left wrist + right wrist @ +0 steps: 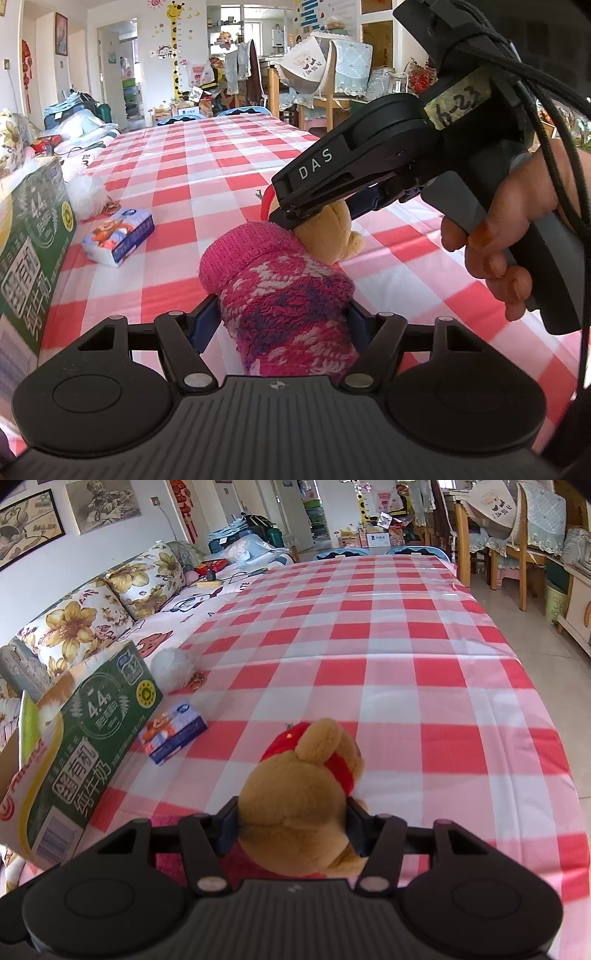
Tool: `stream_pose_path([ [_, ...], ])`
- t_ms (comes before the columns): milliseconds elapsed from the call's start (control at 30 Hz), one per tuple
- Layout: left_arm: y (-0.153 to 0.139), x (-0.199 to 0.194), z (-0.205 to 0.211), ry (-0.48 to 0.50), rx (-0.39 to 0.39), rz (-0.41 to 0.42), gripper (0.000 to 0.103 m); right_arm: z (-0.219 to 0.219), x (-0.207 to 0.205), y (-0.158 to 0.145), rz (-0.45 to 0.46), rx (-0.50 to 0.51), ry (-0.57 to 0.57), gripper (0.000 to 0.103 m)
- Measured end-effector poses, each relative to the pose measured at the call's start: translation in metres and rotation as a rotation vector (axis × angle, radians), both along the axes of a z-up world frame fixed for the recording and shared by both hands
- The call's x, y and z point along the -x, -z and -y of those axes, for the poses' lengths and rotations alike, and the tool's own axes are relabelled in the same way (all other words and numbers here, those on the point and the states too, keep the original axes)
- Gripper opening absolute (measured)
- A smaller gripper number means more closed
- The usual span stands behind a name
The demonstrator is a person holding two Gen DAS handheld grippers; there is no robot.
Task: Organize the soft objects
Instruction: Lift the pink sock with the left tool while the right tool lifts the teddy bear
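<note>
My left gripper point(284, 321) is shut on a pink knitted sock point(284, 295) with white and purple pattern, held over the red-and-white checked tablecloth point(207, 162). My right gripper point(291, 823) is shut on a tan plush bear point(299, 794) with a red hat and scarf. In the left wrist view the right gripper point(314, 218) comes in from the right, with the bear point(332, 232) pressed against the sock's cuff. A strip of pink shows under the bear in the right wrist view.
A green milk carton box point(88, 746) stands open at the left table edge, also in the left wrist view point(29, 251). A small tissue pack point(173, 731) lies beside it. A white fluffy ball point(173, 668) sits behind. A floral sofa point(92, 616) lies left; chairs stand at the far right.
</note>
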State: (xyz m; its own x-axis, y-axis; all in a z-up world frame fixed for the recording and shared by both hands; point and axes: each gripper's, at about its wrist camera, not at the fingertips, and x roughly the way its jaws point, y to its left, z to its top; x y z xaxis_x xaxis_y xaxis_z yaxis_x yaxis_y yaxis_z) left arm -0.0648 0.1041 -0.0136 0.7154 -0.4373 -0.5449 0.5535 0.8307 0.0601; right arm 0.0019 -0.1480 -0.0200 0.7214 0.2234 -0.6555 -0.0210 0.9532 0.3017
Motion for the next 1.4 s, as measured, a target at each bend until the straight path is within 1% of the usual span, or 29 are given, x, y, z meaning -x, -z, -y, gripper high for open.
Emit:
stream_pose_path([
  [167,0.0,0.002,-0.004,-0.007,0.008,-0.009,0.087,-0.003,0.017,-0.003,0.005,-0.004,0.029,0.056],
  [467,-0.004,-0.004,-0.009,-0.039,0.041,-0.007,0.087,-0.006,0.048,-0.016,0.068,0.022,0.11,0.056],
  [767,-0.009,-0.014,-0.015,-0.056,0.071,0.019,0.087,-0.007,0.074,-0.025,0.1,-0.024,0.155,0.056],
  [1133,-0.023,-0.038,-0.03,-0.076,0.122,0.033,0.087,-0.017,0.097,-0.041,0.162,-0.012,0.164,0.056],
  [1400,-0.031,-0.054,-0.04,-0.086,0.152,0.054,0.087,-0.027,0.099,-0.051,0.202,0.023,0.146,0.056],
])
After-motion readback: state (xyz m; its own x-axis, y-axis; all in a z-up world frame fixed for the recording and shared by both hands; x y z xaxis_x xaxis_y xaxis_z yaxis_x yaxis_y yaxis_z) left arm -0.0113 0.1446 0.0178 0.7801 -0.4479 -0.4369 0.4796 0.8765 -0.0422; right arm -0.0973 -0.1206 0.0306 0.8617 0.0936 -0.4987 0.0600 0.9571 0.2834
